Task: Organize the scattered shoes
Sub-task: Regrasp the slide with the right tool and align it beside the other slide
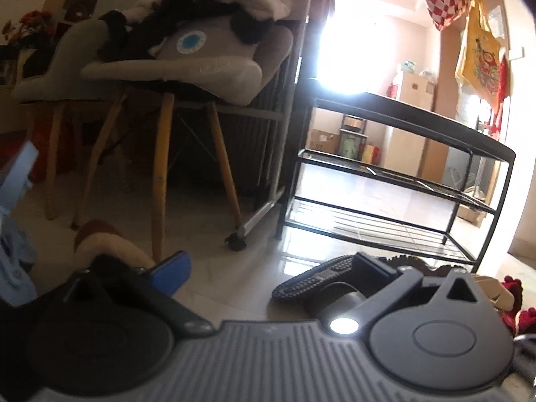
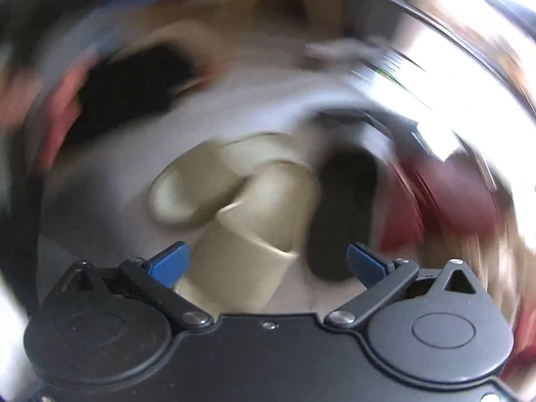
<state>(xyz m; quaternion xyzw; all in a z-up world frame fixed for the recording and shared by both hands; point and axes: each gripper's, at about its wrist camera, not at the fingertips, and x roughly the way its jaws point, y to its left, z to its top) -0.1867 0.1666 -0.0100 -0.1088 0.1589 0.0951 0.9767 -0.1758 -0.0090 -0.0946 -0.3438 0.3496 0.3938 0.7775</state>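
In the left wrist view my left gripper [image 1: 271, 268] stands wide open above the floor, with nothing pressed between its blue pads. A dark slipper [image 1: 311, 281] lies sole-up just inside its right finger. A brown fluffy slipper [image 1: 107, 244] sits by the left finger, and a red fluffy slipper [image 1: 516, 301] and a beige one [image 1: 495, 291] show at the right edge. The black shoe rack [image 1: 402, 167] stands beyond, its shelves bare. The right wrist view is heavily blurred. My right gripper [image 2: 268, 261] is wide open over two beige slippers [image 2: 254, 227], a black slipper [image 2: 341, 217] and a red fluffy one [image 2: 452, 201].
A grey chair [image 1: 160, 154] on wooden legs, piled with cushions and a plush, stands left of the rack. A wheeled frame leg [image 1: 258, 217] rests between chair and rack. Bags [image 1: 479, 53] hang on the wall at the right. Glossy tiled floor [image 1: 234, 268] lies ahead.
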